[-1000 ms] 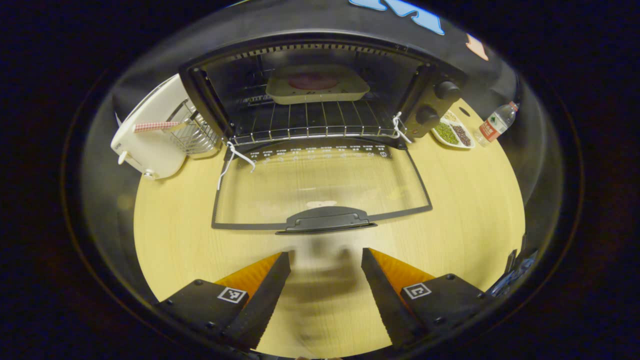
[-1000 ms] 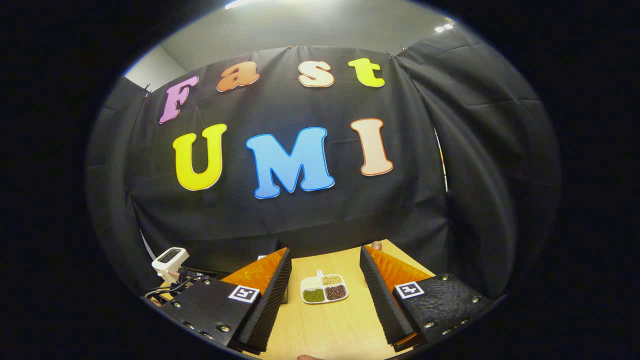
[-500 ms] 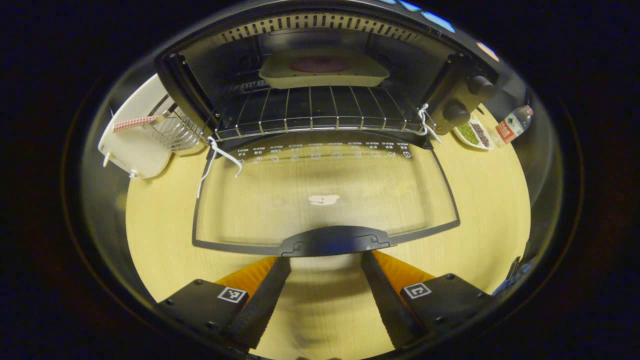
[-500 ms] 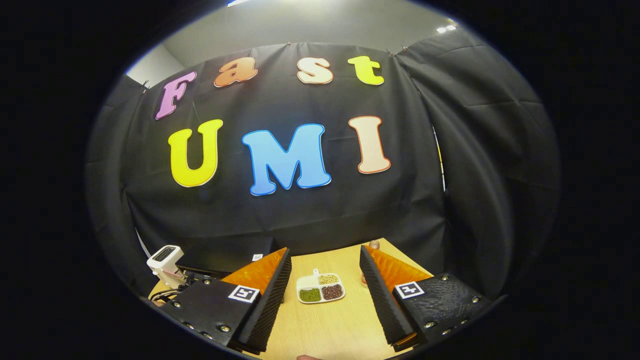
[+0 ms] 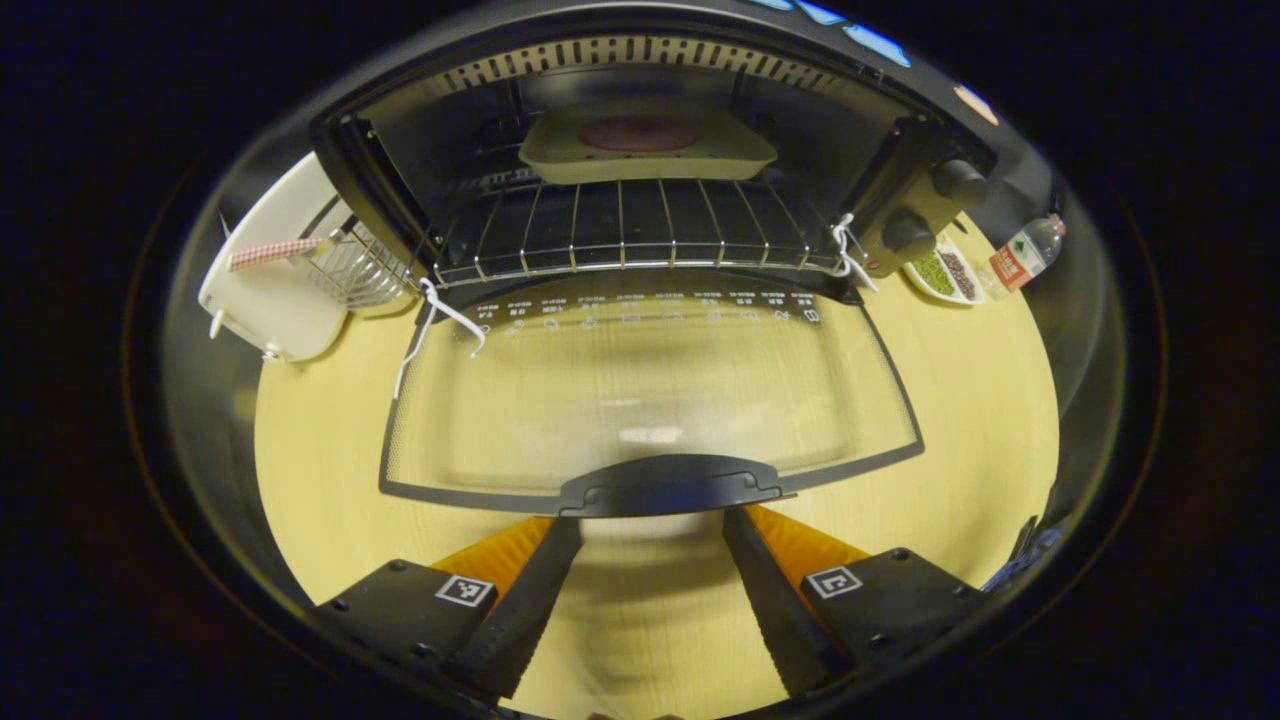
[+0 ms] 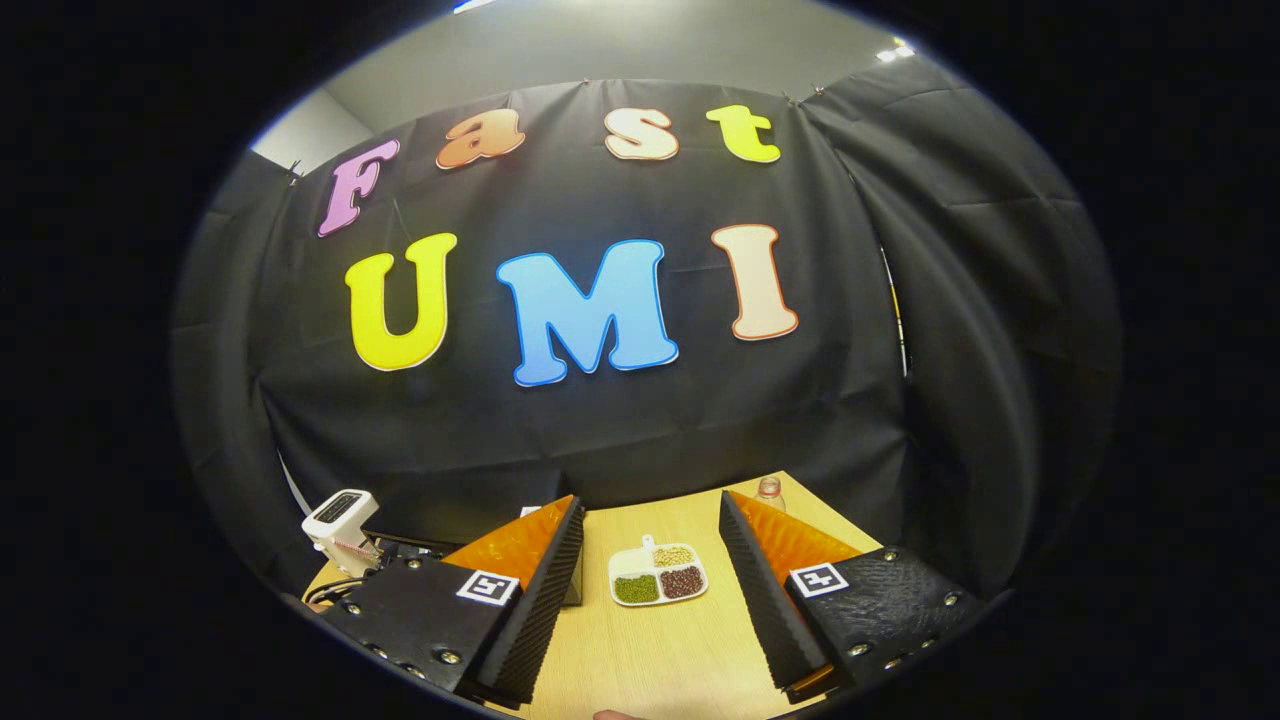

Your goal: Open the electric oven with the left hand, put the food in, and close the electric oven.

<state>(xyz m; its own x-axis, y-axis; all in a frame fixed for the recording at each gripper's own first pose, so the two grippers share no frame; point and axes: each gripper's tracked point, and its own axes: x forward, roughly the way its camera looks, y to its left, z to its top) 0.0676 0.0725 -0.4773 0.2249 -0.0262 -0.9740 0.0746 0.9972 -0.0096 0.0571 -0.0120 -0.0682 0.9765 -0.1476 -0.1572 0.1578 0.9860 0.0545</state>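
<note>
**Oven open, dish on the rack, your left gripper at the door handle**

In your left gripper view the electric oven (image 5: 640,150) stands at the back of the wooden table (image 5: 330,440) with its glass door (image 5: 650,390) folded flat toward you. The food sits inside: a pale rectangular dish (image 5: 647,152) with a dark red round piece in it, resting on the wire rack (image 5: 630,225) toward the rear of the cavity. White cords are tied at both front corners of the rack, by the door hinges. The door's black handle (image 5: 672,484) lies at the near edge, just beyond the tips of your left gripper (image 5: 650,590). Its jaws stand wide apart with nothing between them, and their tips flank the handle from below; whether they touch it you cannot tell.

Two black knobs (image 5: 935,205) sit on the oven's right panel. Beside that panel are a small white divided plate (image 5: 940,272) with green and dark beans and, farther right, a water bottle (image 5: 1022,252) with a red label. Left of the oven a white appliance (image 5: 265,290) with a wire basket (image 5: 360,265) lies next to the door hinge.

In your right gripper view, your right gripper (image 6: 650,590) is held well above the table, aimed at the booth's black wall. Its jaws are also spread wide and empty. Between the fingers, farther off on the table, lies the divided plate (image 6: 658,575), with the bottle (image 6: 768,489) behind the right finger and the white appliance (image 6: 338,515) at far left.
</note>
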